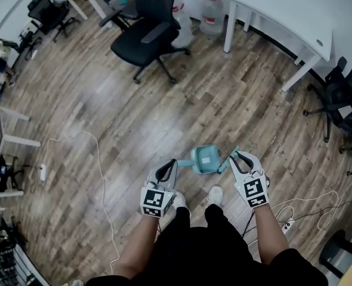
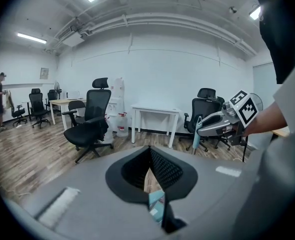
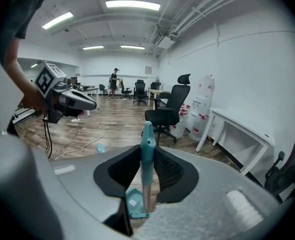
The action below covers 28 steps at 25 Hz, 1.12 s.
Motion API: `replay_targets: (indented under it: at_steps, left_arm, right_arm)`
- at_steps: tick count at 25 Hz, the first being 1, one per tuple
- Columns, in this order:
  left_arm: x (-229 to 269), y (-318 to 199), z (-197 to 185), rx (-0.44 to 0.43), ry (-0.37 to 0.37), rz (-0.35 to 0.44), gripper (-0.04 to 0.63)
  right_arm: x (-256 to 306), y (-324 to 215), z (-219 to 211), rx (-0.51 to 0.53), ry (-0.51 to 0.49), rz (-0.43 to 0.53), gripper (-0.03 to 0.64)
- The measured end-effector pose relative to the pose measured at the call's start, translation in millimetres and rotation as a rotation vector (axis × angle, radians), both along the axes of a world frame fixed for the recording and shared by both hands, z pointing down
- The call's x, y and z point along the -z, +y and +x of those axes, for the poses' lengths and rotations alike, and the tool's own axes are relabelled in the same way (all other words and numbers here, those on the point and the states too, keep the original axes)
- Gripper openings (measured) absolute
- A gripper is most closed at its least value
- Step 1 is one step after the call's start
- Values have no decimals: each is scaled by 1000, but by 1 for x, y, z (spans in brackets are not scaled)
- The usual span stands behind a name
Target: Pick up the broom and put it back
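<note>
Jaws of right gripper [image 3: 146, 150] on broom handle [image 3: 147, 131], dustpan [image 1: 207, 159] below

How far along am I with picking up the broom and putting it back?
Done: the broom is gripped, its teal handle clamped upright in the right gripper. In hand: its lower end is at the teal dustpan on the floor. Left: seating it there, if that is its place, and letting go. The left gripper is shut and empty.
</note>
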<state>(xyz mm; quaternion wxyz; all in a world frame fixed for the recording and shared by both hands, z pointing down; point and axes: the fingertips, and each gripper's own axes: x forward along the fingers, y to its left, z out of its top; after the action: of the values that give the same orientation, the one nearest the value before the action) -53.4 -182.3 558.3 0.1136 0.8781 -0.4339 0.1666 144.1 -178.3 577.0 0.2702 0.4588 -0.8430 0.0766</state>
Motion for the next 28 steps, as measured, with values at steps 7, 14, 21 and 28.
replay_targets:
  at_steps: [7, 14, 21, 28]
  left_arm:
    - [-23, 9, -6, 21, 1, -49, 17]
    - [-44, 20, -18, 58, -3, -90, 17]
    - [-59, 37, -28, 74, -5, -132, 16]
    - [-62, 46, -30, 86, 5, -143, 17]
  right_arm:
    - [-32, 6, -5, 53, 60, -52, 89]
    - [-91, 20, -26, 120, 111, -106, 89]
    - [-103, 19, -59, 175, 106, -102, 89]
    - [-110, 19, -76, 221, 130, -103, 89]
